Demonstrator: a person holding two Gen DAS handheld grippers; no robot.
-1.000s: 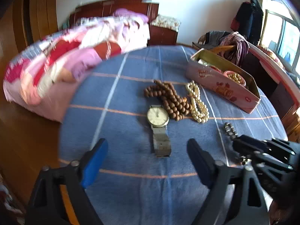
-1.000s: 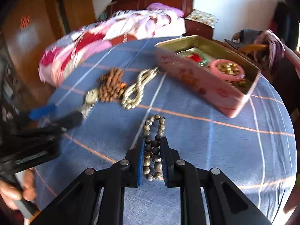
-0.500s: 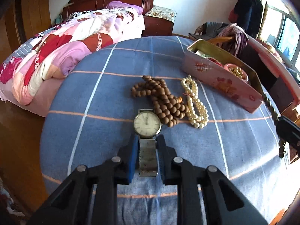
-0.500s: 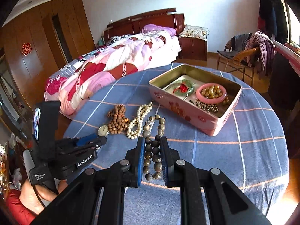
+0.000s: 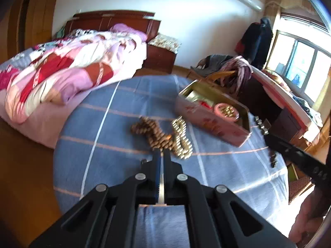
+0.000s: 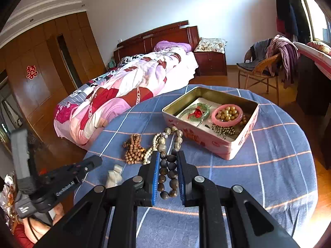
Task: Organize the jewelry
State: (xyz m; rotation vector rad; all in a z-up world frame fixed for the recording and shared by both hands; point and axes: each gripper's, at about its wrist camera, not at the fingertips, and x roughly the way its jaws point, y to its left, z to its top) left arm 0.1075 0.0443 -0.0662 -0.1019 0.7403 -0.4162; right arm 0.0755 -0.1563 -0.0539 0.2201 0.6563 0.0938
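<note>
We now have the left gripper clamped edge-on around the metal mesh strap of the silver round-faced wristwatch; a second ago its blue-padded jaws stood wide apart over the watch lying flat on the blue checked tablecloth. The watch now hangs off that cloth, below the left gripper. The right gripper, pinching the bracelet of dark round beads, is now raised above the cloth, and we see into the pink rectangular tin box from higher up than before.
</note>
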